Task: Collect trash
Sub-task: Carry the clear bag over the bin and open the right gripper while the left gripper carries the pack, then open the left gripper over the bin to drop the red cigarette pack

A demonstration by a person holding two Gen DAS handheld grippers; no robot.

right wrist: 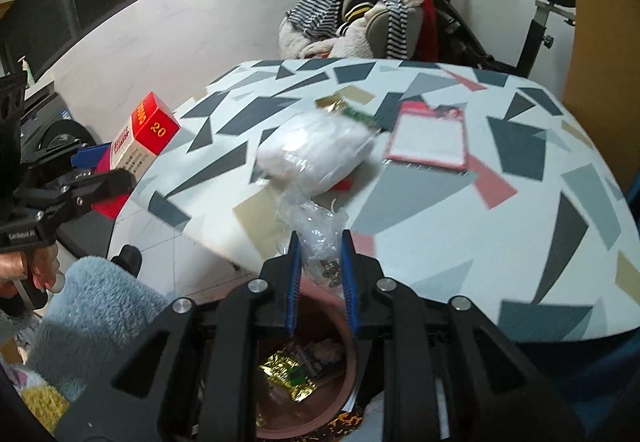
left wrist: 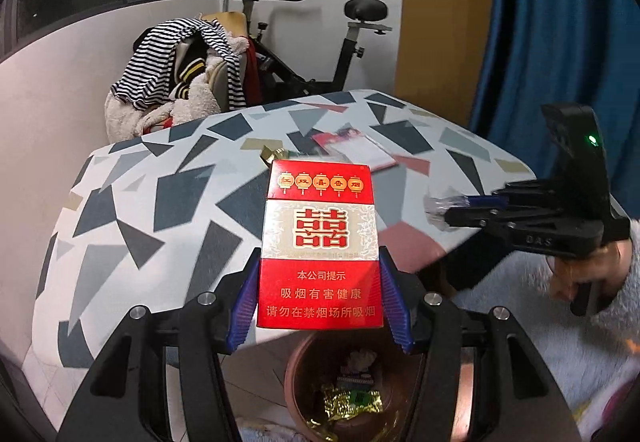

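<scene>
A red and white cigarette pack [left wrist: 320,218] stands upright between the blue pads of my left gripper [left wrist: 320,262], which is shut on it. Right under it sits a brown round bin [left wrist: 296,374] holding a gold wrapper [left wrist: 348,406] and other scraps. My right gripper [right wrist: 320,238] is shut on the crumpled neck of a clear plastic bag [right wrist: 316,154] with a white bundle inside, above the same bin [right wrist: 352,346]. In the left wrist view the right gripper [left wrist: 460,208] hangs at the right. The right wrist view has the left gripper [right wrist: 104,166] and the pack [right wrist: 148,134] at the left.
The table [left wrist: 160,202] has a geometric patterned top and bears a red-edged card [right wrist: 430,140] and a gold wrapper [right wrist: 334,106]. Behind it are a chair piled with clothes [left wrist: 180,82] and an exercise bike [left wrist: 320,54]. A blue curtain [left wrist: 552,22] hangs at the right.
</scene>
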